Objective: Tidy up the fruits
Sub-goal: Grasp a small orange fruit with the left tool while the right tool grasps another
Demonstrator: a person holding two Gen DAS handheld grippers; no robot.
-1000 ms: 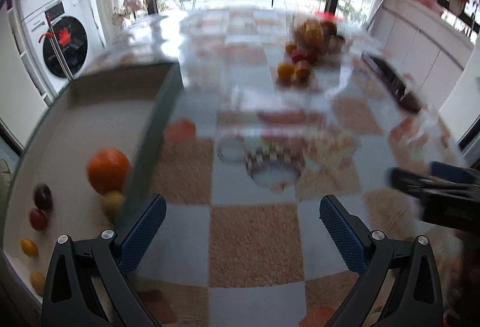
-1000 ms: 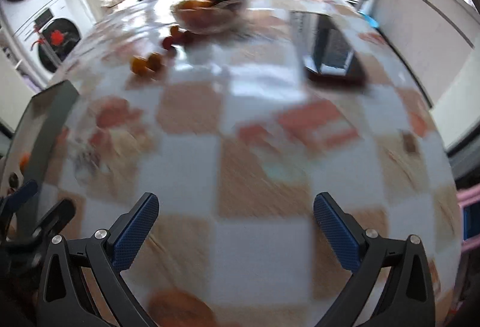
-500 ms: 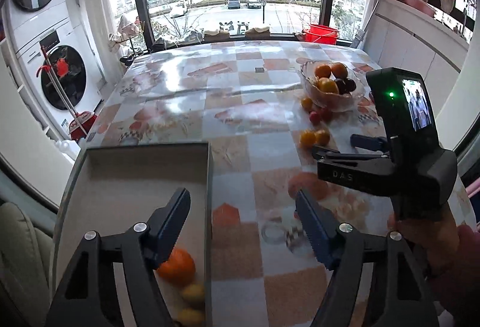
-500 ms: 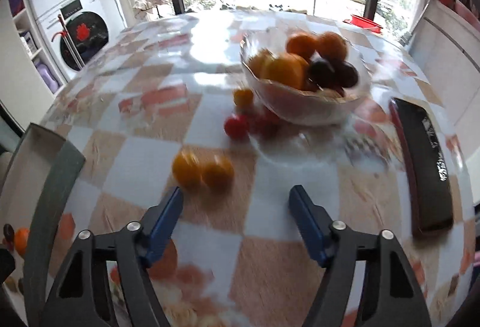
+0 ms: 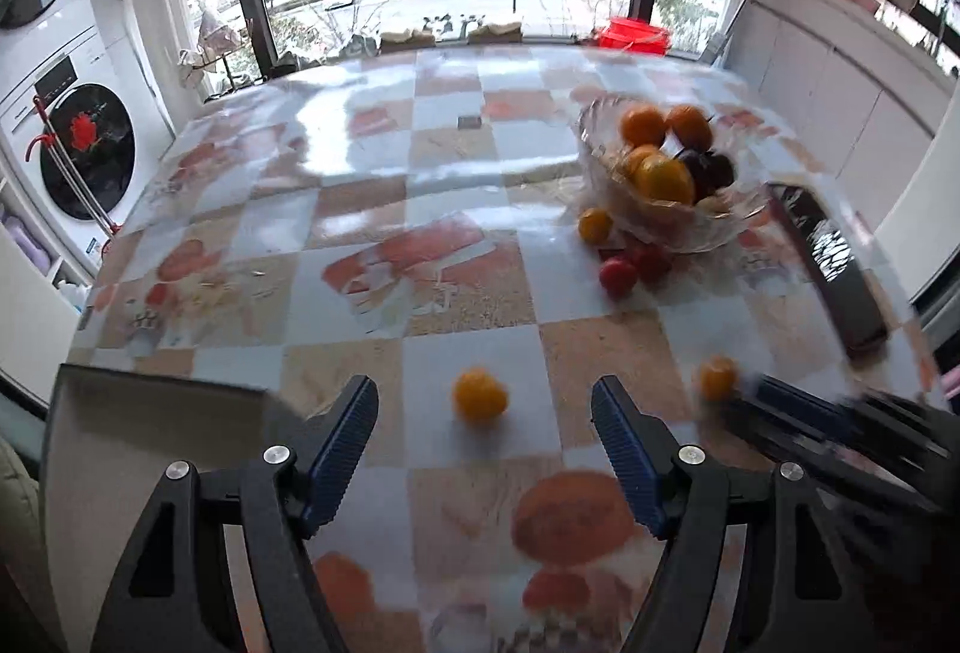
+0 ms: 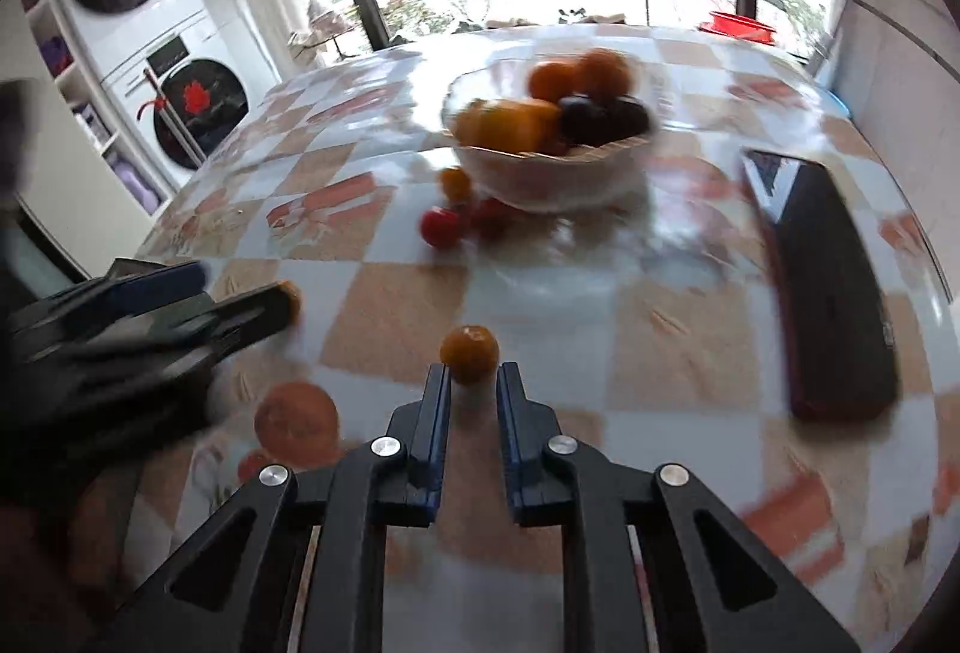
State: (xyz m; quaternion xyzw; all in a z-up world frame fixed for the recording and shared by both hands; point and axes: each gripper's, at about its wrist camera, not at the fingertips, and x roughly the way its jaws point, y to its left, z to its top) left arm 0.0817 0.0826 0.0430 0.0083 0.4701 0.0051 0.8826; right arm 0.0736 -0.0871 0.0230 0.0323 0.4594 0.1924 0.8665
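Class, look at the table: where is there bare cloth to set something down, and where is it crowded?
Free: the cloth from the far edge to the grey tray, left of the glass bowl. Crowded: around the bowl, with loose fruit at its foot, the dark flat object beside it, and two small orange fruits nearer.

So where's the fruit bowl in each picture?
Left wrist: the bowl is in the upper right.
Right wrist: the bowl is at the top, near the middle.
Shared landmark: the black device lies just right of the bowl in both.
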